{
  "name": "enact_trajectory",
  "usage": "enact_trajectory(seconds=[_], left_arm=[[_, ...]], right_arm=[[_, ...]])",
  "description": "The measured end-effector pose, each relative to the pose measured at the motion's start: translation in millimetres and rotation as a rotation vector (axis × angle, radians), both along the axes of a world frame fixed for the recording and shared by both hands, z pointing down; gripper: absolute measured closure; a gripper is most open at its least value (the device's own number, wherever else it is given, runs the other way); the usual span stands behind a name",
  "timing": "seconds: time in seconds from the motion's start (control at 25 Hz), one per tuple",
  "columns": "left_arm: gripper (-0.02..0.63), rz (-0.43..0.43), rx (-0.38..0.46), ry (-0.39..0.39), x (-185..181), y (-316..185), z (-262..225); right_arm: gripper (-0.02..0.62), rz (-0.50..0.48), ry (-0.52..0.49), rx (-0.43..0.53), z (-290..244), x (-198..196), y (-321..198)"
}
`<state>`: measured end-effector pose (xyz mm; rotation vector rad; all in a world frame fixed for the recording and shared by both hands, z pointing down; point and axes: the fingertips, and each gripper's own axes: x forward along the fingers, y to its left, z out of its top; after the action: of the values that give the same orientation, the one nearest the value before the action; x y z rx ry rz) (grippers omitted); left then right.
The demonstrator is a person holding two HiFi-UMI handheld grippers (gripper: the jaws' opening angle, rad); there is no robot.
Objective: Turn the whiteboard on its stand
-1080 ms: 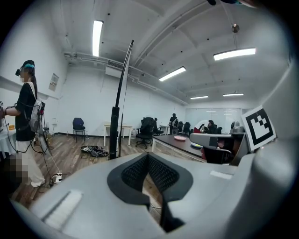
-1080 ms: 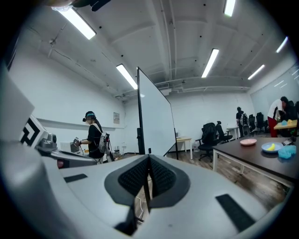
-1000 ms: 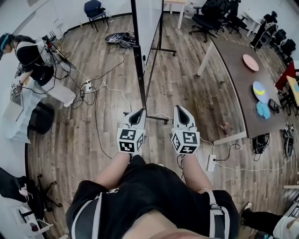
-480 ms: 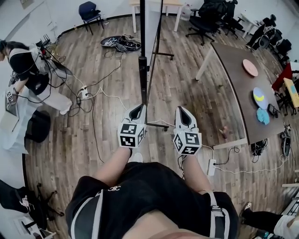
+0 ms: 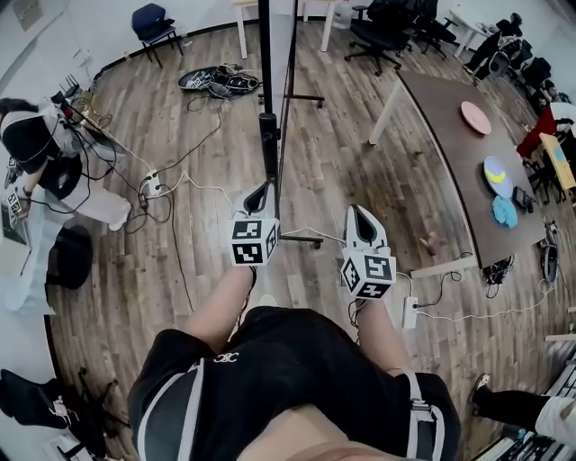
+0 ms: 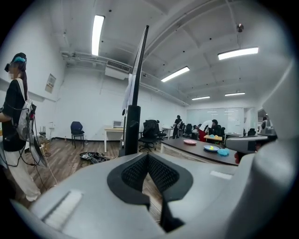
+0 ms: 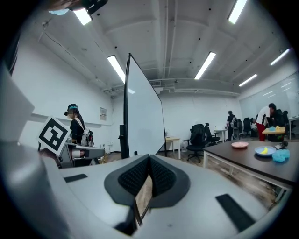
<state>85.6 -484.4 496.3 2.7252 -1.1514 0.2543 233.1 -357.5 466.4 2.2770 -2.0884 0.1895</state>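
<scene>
The whiteboard (image 5: 286, 54) stands edge-on ahead of me on its black wheeled stand, with a dark post (image 5: 267, 135) at its near end. My left gripper (image 5: 257, 196) is shut and empty, its tips just short of that post; contact cannot be told. From the left gripper view the post (image 6: 132, 128) rises right behind the closed left gripper (image 6: 148, 156). My right gripper (image 5: 361, 218) is shut and empty, to the right of the stand's foot (image 5: 301, 239). In the right gripper view the white board face (image 7: 145, 116) fills the middle beyond the right gripper (image 7: 149, 158).
A long dark table (image 5: 454, 171) with plates stands at the right, office chairs (image 5: 378, 27) beyond it. Cables and a power strip (image 5: 151, 187) lie on the wood floor at the left, another strip (image 5: 409, 311) by my right foot. A person (image 5: 36, 149) stands far left.
I have come closer to the stand. The left gripper has moved forward up to the post and the right gripper a little forward. Both have stayed shut.
</scene>
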Motion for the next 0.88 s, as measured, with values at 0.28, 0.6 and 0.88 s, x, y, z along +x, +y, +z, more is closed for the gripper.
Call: enact_trajectory(seconds=[0.28,0.6,0.88], left_arm=[[0.589,-0.038,0.039,0.012,5.0,-39.3,-10.5],[0.451,-0.039,0.065,-0.028,21.3,-76.7,-9.0],[0.4,-0.084,0.085,-0.048,37.6,-95.1,0.2]], right_arm=[[0.588,0.066,0.0,-0.007,0.3,16.3,3.1],[0.588,0.145,-0.015,-0.024,6.3,36.8,13.1],[0.588,0.202,-0.017,-0.028,8.7,55.1,25.3]])
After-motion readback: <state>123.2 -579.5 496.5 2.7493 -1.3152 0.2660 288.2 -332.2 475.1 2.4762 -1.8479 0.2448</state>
